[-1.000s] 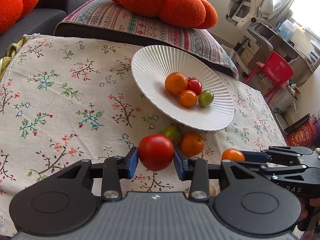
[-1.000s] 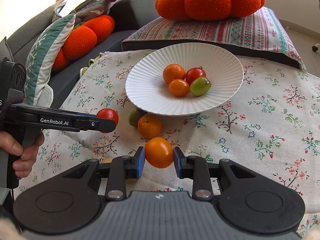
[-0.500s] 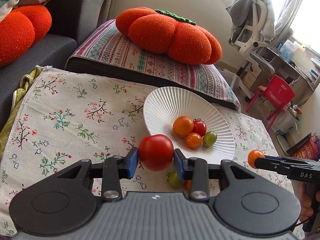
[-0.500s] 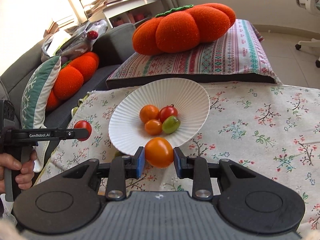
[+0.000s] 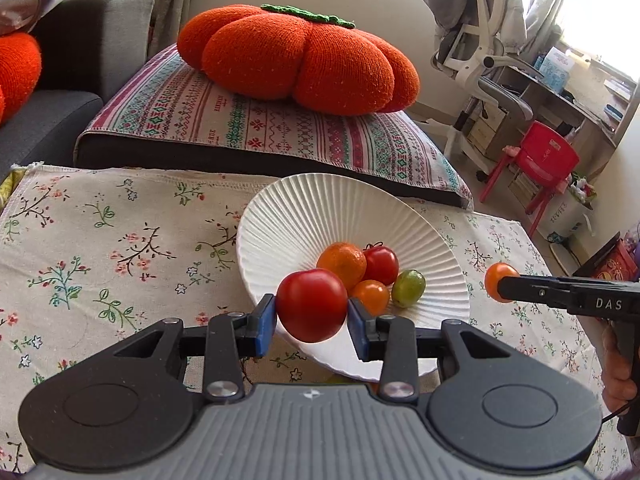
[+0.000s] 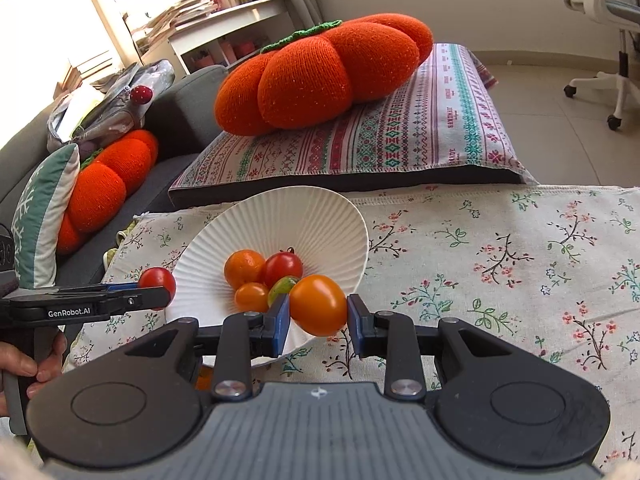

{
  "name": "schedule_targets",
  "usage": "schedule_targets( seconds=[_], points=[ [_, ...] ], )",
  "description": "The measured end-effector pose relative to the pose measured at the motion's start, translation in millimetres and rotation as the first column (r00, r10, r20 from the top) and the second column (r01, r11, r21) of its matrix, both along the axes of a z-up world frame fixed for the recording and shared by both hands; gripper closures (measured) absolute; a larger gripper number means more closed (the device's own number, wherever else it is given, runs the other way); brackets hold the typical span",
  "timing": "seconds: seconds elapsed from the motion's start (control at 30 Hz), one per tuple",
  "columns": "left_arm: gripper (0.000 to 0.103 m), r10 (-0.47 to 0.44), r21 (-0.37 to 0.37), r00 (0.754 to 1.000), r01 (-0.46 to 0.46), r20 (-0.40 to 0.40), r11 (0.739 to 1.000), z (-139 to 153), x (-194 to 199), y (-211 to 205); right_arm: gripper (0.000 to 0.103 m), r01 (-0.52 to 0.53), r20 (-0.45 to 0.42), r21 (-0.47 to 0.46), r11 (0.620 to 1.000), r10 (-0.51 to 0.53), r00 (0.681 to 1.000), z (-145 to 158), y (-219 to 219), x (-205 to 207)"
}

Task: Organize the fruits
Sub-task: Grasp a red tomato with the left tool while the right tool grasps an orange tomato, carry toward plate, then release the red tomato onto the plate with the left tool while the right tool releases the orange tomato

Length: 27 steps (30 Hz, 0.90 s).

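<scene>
A: Start with the big things; the floral tablecloth (image 5: 100,248) covers the table, and the white ribbed plate (image 5: 320,208) sits on it in front of the striped cushion (image 5: 280,132); that plate is where the fruit belongs.

B: Four pieces lie in it, touching one another: an orange fruit (image 5: 342,262), a red tomato (image 5: 382,264), a smaller orange one (image 5: 372,296) and a green one (image 5: 408,288).

A: Right; the left gripper (image 5: 312,318) is clamped on a large red tomato (image 5: 312,306), held above the plate's near rim; the right gripper (image 6: 316,316) pinches an orange tomato (image 6: 318,304) at the plate's other side.

B: So both claws are full; how would you set them down well?

A: My judgement: one at a time, so the grippers don't crowd each other; bring each fruit low over a bare ribbed patch, not on top of the pile; ease the jaws apart gently, since round fruit rolls; keep the squeeze light, tomato skin bruises.

B: And the sloped rim?

A: Avoid it; release toward the middle.
</scene>
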<state>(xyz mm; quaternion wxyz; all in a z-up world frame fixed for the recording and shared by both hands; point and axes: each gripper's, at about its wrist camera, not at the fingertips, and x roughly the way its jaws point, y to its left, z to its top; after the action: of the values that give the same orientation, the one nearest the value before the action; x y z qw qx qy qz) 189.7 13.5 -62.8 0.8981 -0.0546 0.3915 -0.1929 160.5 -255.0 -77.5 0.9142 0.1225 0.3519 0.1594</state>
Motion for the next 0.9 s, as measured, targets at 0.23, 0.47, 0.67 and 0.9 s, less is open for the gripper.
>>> schedule_targets(
  seconds=[0.23, 0.47, 0.67, 0.9],
  points=[
    [0.081, -0.019, 0.033, 1.000, 0.018, 0.012, 0.999, -3, 8, -5, 0.075, -0.003, -0.004, -0.009, 1.000, 0.003, 1.000, -3, 0, 12],
    [0.081, -0.038, 0.058, 0.999, 0.037, 0.014, 0.998, -6, 13, -11, 0.075, -0.012, -0.009, -0.012, 1.000, 0.011, 1.000, -9, 4, 21],
    [0.081, -0.058, 0.096, 0.998, 0.056, 0.019, 0.994, -9, 14, -17, 0.075, -0.010, -0.008, -0.017, 1.000, 0.009, 1.000, -14, 9, 28],
    [0.081, -0.071, 0.131, 0.997, 0.067, 0.029, 0.989, -10, 15, -23, 0.075, 0.003, 0.002, -0.025, 1.000, -0.003, 1.000, -16, 10, 32]
  ],
)
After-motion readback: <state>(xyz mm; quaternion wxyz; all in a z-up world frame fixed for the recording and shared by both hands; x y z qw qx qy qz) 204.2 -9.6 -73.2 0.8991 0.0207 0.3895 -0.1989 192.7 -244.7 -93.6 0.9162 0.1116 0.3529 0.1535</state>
